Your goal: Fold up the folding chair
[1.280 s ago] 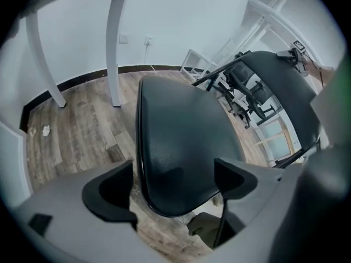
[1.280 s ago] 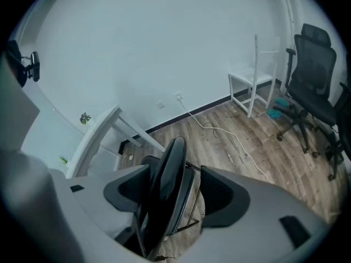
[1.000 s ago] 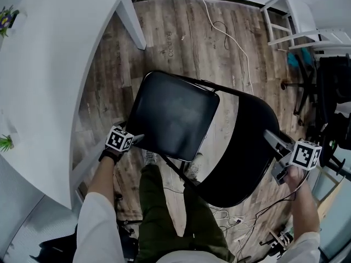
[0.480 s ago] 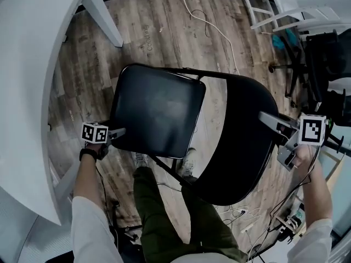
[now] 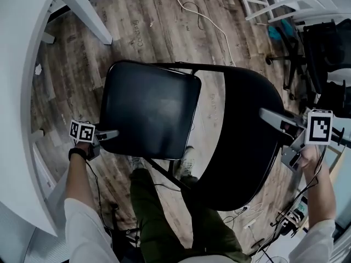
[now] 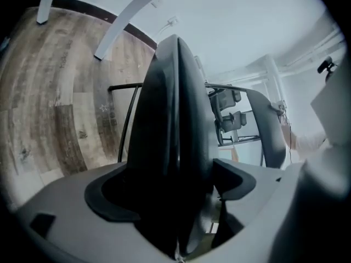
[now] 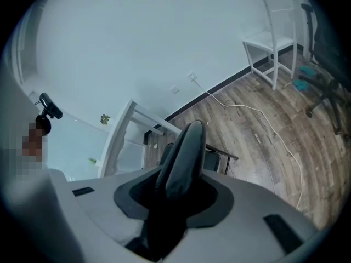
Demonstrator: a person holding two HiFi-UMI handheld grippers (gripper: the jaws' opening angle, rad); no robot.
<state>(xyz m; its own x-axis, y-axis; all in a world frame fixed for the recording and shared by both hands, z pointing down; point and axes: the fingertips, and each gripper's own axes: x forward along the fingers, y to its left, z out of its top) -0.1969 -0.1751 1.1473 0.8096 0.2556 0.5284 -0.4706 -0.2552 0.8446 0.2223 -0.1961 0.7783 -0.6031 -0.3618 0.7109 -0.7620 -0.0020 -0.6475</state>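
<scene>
Here we are over the black folding chair [image 5: 219, 125], standing unfolded on the wood floor [image 5: 159, 32] in the middle of the frame. Its seat [image 5: 148, 111] is at centre left, its curved backrest [image 5: 247, 147] at centre right, and the person's dark green trouser legs [image 5: 159, 212] are below.

Left gripper [image 5: 113, 132], lower left of centre: it has the seat's left edge. In the left gripper view the dark seat stands edge-on between the 2 pads [image 6: 112, 193], which press on it from both sides, so that's a narrow, firm hold on the seat.

Over to the right gripper [image 5: 267, 116] at centre right, reaching in from the right edge of the frame. Its jaws have just been closing, and in the right gripper view the backrest's rim runs up between them with the pads [image 7: 137, 193] set against it. It's a grip on the backrest.

A white table [image 5: 22, 92] curves down the left side, and a white cable [image 5: 208, 22] trails across the floor at the top. A black office chair [image 5: 323, 48] sits in the upper right corner.
</scene>
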